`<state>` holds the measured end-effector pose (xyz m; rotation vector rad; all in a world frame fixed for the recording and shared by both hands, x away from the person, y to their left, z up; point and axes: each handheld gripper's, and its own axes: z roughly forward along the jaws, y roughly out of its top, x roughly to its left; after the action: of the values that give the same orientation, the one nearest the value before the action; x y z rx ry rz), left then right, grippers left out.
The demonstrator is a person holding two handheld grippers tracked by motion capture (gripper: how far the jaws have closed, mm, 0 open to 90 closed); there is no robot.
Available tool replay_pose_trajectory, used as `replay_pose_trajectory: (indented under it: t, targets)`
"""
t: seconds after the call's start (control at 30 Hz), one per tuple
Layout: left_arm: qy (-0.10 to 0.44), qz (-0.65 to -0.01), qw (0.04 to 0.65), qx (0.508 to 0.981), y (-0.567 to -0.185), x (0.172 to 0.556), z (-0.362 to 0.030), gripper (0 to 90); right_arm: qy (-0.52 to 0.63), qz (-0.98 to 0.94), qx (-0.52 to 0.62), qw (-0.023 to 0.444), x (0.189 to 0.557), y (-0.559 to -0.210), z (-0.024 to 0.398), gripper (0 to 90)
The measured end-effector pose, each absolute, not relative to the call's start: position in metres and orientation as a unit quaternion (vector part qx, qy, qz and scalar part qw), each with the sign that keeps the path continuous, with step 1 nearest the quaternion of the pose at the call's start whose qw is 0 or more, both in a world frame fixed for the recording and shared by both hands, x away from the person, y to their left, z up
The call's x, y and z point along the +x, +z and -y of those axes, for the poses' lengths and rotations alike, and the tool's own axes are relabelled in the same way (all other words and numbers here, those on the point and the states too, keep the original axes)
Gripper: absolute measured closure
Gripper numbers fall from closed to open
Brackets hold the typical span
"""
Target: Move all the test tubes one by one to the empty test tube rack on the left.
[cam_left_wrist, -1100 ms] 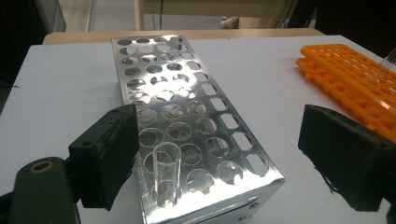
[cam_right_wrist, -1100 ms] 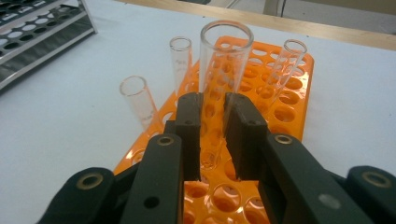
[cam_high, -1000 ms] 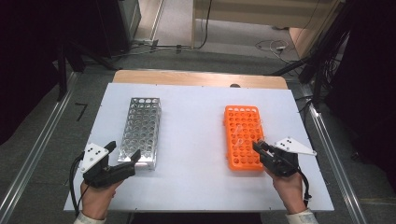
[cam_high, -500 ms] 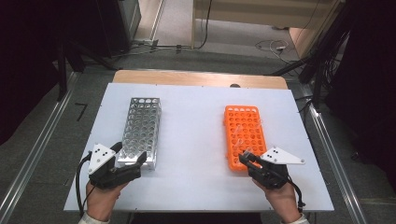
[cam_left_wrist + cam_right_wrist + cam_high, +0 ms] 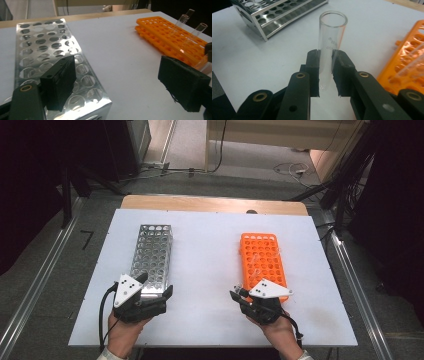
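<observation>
With a clear glass test tube (image 5: 332,42) clamped between its jaws, the right gripper (image 5: 243,296) has drawn away from the near end of the orange rack (image 5: 263,259) over the past second and now sits over bare desk (image 5: 210,250) just off that rack's near left corner. In the right gripper view the tube stands upright above the pads (image 5: 314,71), its open mouth on top, clear of the rack and pointed toward the silver metal rack (image 5: 277,13) across the desk. A few more tubes (image 5: 197,31) remain slotted in the orange rack, leaning slightly.

The left gripper (image 5: 155,294) has meanwhile slid rightward along the near edge of the desk to the near end of the metal rack (image 5: 151,255). Its jaws stand wide apart with nothing between them, having just eased inward a little; in the left gripper view one pad (image 5: 60,81) hangs over the rack's near holes, the other (image 5: 183,86) over open desk.

The shift reads as a transfer under way: the tube has been lifted out of the orange rack and is likely bound for a hole in the metal one, with the free gripper placed to steady that rack or take the tube. Insertion has not yet begun.
</observation>
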<state>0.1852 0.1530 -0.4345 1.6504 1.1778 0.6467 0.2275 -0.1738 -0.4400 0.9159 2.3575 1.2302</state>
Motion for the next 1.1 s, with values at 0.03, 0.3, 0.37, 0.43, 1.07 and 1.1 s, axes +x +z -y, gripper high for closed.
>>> replay_pose_trajectory:
  t: [0.03, 0.3, 0.37, 0.43, 1.07, 1.1]
  targets:
    - [0.264, -0.479, 0.487, 0.681, -0.434, 0.186, -0.150, 16.2, 0.431, -0.828, 0.319, 0.162, 0.228, -0.441, 0.171, 73.4]
    - [0.239, -0.458, 0.498, 0.696, -0.435, 0.191, -0.125, 19.2, 0.424, -0.840, 0.301, 0.154, 0.229, -0.446, 0.149, 73.4]
    - [0.234, -0.451, 0.500, 0.701, -0.435, 0.192, -0.119, 19.8, 0.424, -0.840, 0.299, 0.155, 0.229, -0.446, 0.147, 73.4]
    - [0.230, -0.446, 0.500, 0.706, -0.436, 0.194, -0.113, 20.7, 0.427, -0.840, 0.296, 0.153, 0.231, -0.446, 0.142, 73.4]
    - [0.198, -0.406, 0.519, 0.726, -0.436, 0.201, -0.078, 38.4, 0.420, -0.853, 0.279, 0.135, 0.236, -0.458, 0.109, 73.3]
    - [0.198, -0.405, 0.518, 0.727, -0.436, 0.202, -0.078, 39.3, 0.421, -0.853, 0.276, 0.136, 0.236, -0.458, 0.109, 73.4]
